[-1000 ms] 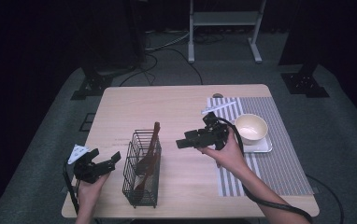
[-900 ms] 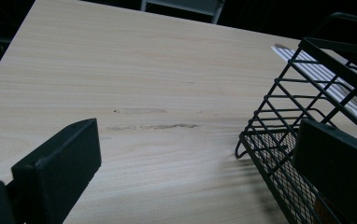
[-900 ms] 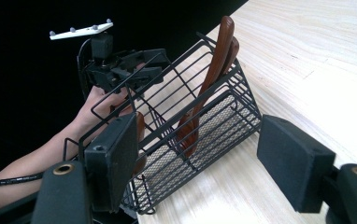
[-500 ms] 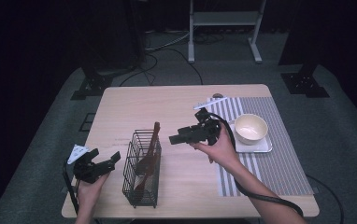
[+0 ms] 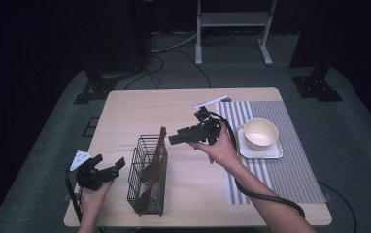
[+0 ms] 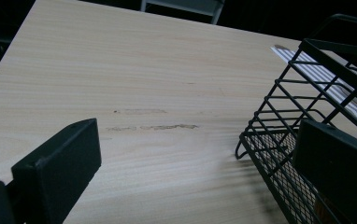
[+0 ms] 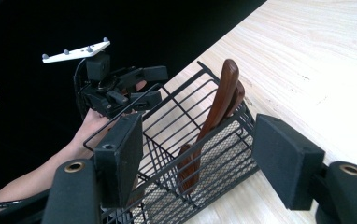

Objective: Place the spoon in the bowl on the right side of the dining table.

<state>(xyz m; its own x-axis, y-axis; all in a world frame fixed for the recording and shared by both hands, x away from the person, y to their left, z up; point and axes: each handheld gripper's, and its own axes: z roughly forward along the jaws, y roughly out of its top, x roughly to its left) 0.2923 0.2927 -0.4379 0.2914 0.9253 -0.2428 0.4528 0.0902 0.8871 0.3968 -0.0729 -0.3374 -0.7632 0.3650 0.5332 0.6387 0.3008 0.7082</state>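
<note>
Nearing the wooden spoons [image 5: 153,162] in the basket [image 5: 147,206], the right claw [image 5: 173,140] (empty, wide) has been closing slightly.

lit table [image 5: 140,111] stands bright against a dark room; soft shadows under the basket [image 6: 279,154]; near jaws slightly blurred.

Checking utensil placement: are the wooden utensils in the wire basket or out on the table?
In. The wooden utensils stand inside the wire basket, handles leaning above its rim, spoon ends on its mesh floor.
</note>
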